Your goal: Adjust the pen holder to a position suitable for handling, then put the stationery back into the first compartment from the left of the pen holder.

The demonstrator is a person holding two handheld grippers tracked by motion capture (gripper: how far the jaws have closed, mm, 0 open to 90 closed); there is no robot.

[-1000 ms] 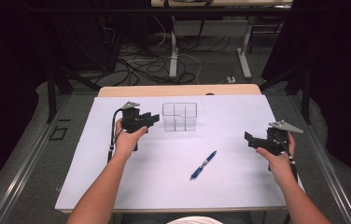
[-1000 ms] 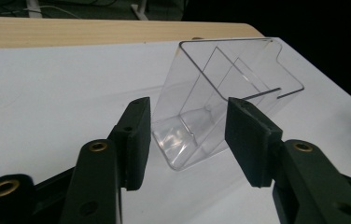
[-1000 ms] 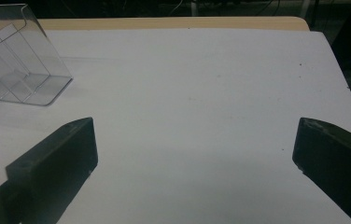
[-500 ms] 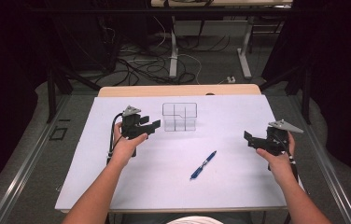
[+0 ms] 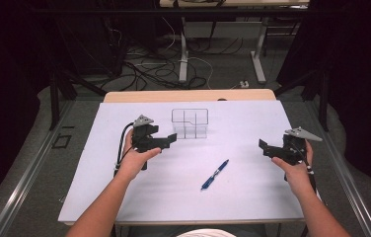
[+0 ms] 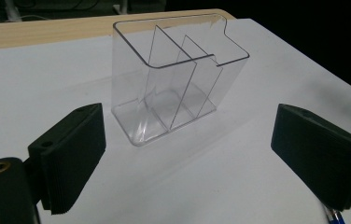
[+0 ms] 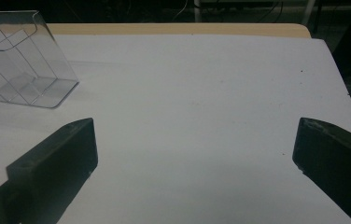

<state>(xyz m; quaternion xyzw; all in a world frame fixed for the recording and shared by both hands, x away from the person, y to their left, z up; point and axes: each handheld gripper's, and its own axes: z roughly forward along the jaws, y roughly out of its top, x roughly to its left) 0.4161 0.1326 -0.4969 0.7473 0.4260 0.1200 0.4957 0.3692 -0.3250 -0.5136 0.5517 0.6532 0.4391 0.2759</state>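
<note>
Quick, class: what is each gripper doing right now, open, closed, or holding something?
Left gripper: open, holding nothing, facing the clear plastic divided organiser.
Right gripper: open, holding nothing.

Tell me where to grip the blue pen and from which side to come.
Grip the blue pen mid-barrel, coming from above with the jaws across its width. It lies flat and diagonal on the white table, nothing touching it. The open right gripper looks about as near as the left.
</note>
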